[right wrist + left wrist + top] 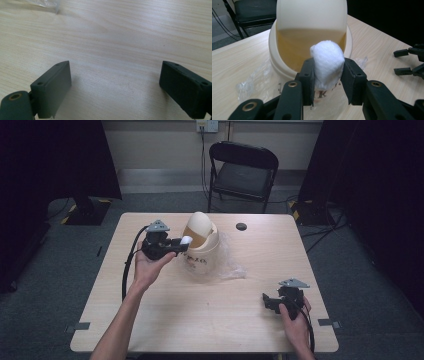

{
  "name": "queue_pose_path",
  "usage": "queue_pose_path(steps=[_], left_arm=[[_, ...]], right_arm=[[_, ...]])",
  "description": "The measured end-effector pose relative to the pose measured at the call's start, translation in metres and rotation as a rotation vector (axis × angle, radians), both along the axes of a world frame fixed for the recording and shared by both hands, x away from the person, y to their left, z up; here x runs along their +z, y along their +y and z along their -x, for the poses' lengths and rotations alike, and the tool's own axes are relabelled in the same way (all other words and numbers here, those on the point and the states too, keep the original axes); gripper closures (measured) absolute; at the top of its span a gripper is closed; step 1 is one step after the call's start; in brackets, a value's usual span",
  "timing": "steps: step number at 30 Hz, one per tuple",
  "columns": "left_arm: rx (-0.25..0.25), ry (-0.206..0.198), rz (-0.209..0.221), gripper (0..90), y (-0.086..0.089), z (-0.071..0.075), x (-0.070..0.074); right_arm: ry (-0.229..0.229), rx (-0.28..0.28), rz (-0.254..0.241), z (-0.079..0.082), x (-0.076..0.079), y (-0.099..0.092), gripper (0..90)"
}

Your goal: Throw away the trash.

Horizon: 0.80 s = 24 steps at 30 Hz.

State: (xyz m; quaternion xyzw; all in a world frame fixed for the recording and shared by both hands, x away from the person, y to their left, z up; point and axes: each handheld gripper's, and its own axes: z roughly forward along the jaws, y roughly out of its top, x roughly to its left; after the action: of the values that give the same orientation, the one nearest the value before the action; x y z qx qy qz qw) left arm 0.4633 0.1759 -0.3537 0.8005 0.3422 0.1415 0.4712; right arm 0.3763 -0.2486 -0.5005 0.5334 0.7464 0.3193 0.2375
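Left gripper [327, 75]: jaws closed on one white cotton wad [328, 63], held just in front of the bin's tilted swing lid [312, 15].
Wad: one, at the bin's 9 o'clock rim in the high view [186, 240].
Bin [201, 251]: one, cream, mid-table toward 12 o'clock; lid tipped, amber inside showing; writing on its front, too small to read.
Bag: one clear plastic bag [231, 265] under and at 3 o'clock of the bin, crumpled flat on the table.
Right gripper [115, 82]: jaws wide apart, nothing between them; low over bare wood at the table's 4 o'clock [272, 301].
Table [210, 320]: light wood; near half bare between the two hands; one dark round cap [241, 226] near the 12 o'clock edge.
Around: one black folding chair [243, 170] beyond the 12 o'clock edge; dark curtains at 9 and 3 o'clock; cables on the floor.
Hands: two, entering from 6 o'clock.
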Motion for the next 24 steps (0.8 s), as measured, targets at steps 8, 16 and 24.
queue_pose_path(steps=[8,16,24], left_arm=[[0.002,0.023,-0.012,64.5,-0.009,-0.01,-0.004],[0.013,0.043,-0.07,64.6,-0.019,-0.025,-0.002],[0.002,0.064,-0.095,64.4,-0.022,-0.033,-0.012]], right_arm=[[0.0,0.0,0.0,0.0,0.0,0.0,9.7],[0.0,0.0,0.0,0.0,0.0,0.0,9.7],[-0.001,0.0,0.0,0.0,0.0,0.0,9.7]])
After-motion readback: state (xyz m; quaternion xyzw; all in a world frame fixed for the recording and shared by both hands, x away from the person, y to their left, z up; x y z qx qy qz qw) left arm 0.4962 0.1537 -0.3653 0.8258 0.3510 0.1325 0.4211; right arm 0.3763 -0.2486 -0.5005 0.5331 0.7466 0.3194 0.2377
